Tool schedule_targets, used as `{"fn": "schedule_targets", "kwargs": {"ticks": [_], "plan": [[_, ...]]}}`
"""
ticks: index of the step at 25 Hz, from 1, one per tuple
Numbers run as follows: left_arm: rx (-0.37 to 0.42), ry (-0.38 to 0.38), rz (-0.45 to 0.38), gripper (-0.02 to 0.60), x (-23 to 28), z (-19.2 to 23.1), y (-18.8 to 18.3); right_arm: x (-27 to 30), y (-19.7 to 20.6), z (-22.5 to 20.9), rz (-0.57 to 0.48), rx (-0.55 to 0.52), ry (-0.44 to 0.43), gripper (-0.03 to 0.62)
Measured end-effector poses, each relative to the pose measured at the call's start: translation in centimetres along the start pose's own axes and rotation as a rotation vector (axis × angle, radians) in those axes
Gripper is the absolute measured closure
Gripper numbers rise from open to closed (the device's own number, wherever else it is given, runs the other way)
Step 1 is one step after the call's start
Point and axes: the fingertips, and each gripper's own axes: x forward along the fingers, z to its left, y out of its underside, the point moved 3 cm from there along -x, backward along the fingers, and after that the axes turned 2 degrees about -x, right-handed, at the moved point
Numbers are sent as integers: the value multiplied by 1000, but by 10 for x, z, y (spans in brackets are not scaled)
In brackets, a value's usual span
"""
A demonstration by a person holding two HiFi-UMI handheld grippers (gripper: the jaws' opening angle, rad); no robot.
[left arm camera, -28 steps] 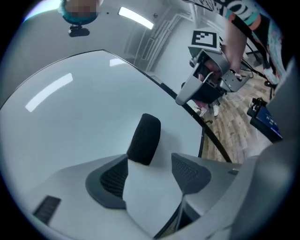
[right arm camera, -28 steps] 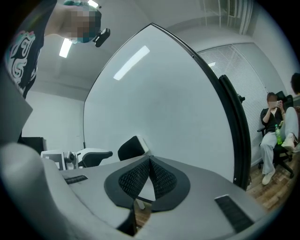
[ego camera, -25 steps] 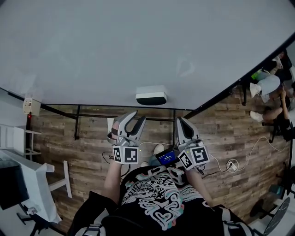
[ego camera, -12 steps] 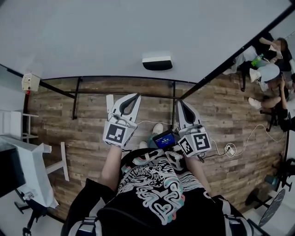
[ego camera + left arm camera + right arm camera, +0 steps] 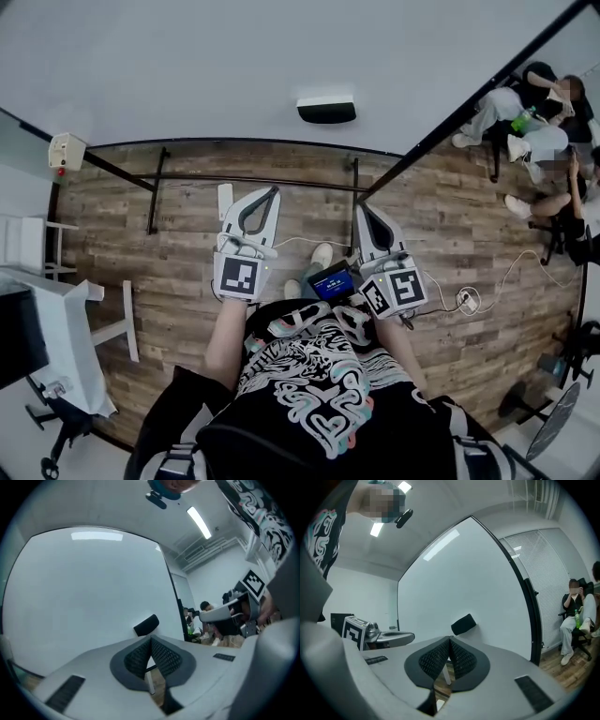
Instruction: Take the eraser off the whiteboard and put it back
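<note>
A black-and-white eraser (image 5: 326,110) sticks to the big whiteboard (image 5: 234,66), low on its face near the bottom edge. Both grippers are held level in front of the person's chest, well short of the board. My left gripper (image 5: 274,190) is shut with nothing between its pads. Beside it, my right gripper (image 5: 362,208) is shut and empty too. The left gripper view has the eraser (image 5: 146,625) just above the closed tips of the left gripper (image 5: 151,639). In the right gripper view the eraser (image 5: 463,624) lies up and right of the right gripper (image 5: 450,639).
The whiteboard's black stand rail (image 5: 253,178) runs over the wood floor (image 5: 169,281). A white desk (image 5: 56,319) stands at the left. People sit on chairs (image 5: 544,141) at the far right. A cable and socket (image 5: 466,302) lie on the floor at the right.
The left jaws have gone from open to shut and that gripper has rolled. Both grippers have drawn back from the whiteboard; the eraser stays on the board, now farther off.
</note>
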Motion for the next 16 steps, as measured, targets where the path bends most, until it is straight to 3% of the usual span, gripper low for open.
{"fn": "schedule_targets", "kwargs": {"ticks": [3, 6, 16], "plan": [[-124, -4, -35, 558, -6, 8, -2, -4, 0, 1, -4, 5, -5, 580], [-191, 16, -56, 558, -9, 12, -4, -6, 1, 1, 0, 2, -1, 580], [-244, -13, -79, 557, -12, 22, 1, -2, 3, 3, 9, -3, 2, 580]]}}
